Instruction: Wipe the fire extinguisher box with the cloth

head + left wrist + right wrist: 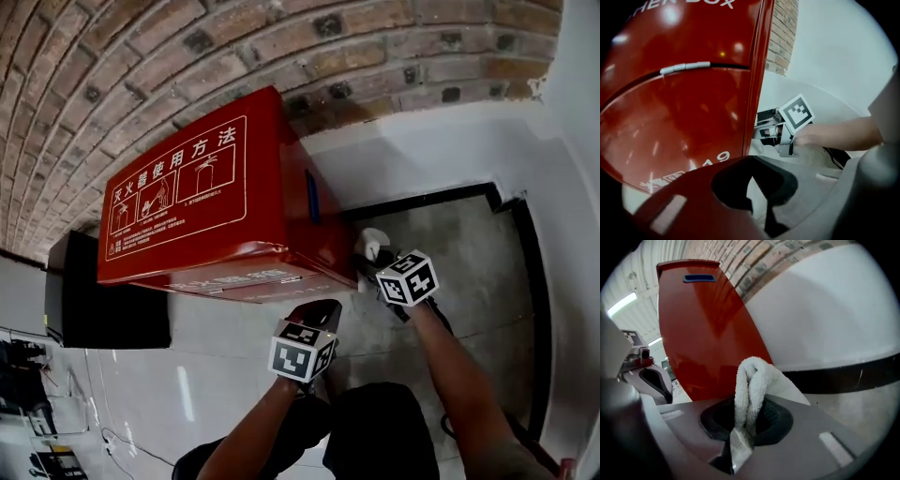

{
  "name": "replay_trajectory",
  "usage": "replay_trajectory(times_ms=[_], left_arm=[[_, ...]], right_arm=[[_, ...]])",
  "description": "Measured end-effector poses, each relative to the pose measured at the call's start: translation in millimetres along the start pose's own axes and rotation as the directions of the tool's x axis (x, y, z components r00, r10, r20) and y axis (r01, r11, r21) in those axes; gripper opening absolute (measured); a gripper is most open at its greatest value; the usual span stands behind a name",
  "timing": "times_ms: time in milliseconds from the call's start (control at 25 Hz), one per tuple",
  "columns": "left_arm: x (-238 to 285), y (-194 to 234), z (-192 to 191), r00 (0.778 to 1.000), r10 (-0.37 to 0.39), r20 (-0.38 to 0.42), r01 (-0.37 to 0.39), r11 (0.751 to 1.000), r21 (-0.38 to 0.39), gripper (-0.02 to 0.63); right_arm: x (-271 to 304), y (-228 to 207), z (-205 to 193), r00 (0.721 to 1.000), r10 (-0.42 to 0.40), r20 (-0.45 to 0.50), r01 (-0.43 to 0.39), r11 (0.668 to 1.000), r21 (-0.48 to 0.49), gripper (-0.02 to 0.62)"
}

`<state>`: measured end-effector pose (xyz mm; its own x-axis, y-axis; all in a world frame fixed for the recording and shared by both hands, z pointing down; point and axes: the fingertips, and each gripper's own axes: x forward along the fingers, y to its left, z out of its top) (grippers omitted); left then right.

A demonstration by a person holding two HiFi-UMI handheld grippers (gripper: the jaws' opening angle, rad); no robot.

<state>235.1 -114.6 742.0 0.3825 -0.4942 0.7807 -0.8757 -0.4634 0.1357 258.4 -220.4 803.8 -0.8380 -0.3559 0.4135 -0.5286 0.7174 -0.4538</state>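
Note:
The red fire extinguisher box (206, 197) stands against the brick wall; its front panel fills the left gripper view (684, 117) and its side shows in the right gripper view (703, 333). My right gripper (368, 258) is low beside the box's right side, shut on a folded white cloth (750, 380) that sticks up from between its pads; the cloth (372, 244) shows white at the box's lower right corner. My left gripper (314, 314) hangs just below the box's front bottom edge. Its jaws (757, 187) stand a narrow gap apart with nothing between them. The right gripper (771, 131) shows past the box's edge.
A brick wall (281, 47) rises behind the box. To the right is a white wall (422, 150) with a black skirting stripe (422, 199) above grey floor (469, 253). A black case (103, 300) sits left of the box. The person's forearms and dark clothing fill the bottom.

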Motion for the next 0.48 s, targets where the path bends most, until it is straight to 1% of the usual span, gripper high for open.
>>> replay_trajectory(times_ms=[160,280,360,400,480], left_arm=[[11.4,-1.3,-9.3,1.000,-0.026,-0.018,0.026,1.000,-0.007,0.000],[16.0,-4.3,-2.8,0.999,-0.034,-0.016,0.034,0.999,0.023,0.000],[16.5,-4.1,1.8,1.000,-0.027,-0.015,0.027,0.999,0.045,0.000],[16.1,-3.5,3.2,1.000,-0.021,-0.016,0.022,0.998,0.053,0.000],[14.3,-1.9,3.8,1.000,-0.011,-0.020,0.012,0.998,0.057,0.000]], right_arm=[[28.9,-35.0,-30.9,0.999,-0.033,-0.027,0.036,0.992,0.122,0.083],[42.6,-56.0,-39.3,0.997,-0.072,-0.031,0.077,0.973,0.216,0.085],[47.2,-62.7,-40.9,0.997,-0.079,-0.025,0.083,0.957,0.277,0.086],[47.7,-63.1,-38.7,0.997,-0.075,-0.018,0.077,0.953,0.291,0.084],[44.9,-58.3,-28.4,0.998,-0.064,0.002,0.061,0.957,0.284,0.083]])
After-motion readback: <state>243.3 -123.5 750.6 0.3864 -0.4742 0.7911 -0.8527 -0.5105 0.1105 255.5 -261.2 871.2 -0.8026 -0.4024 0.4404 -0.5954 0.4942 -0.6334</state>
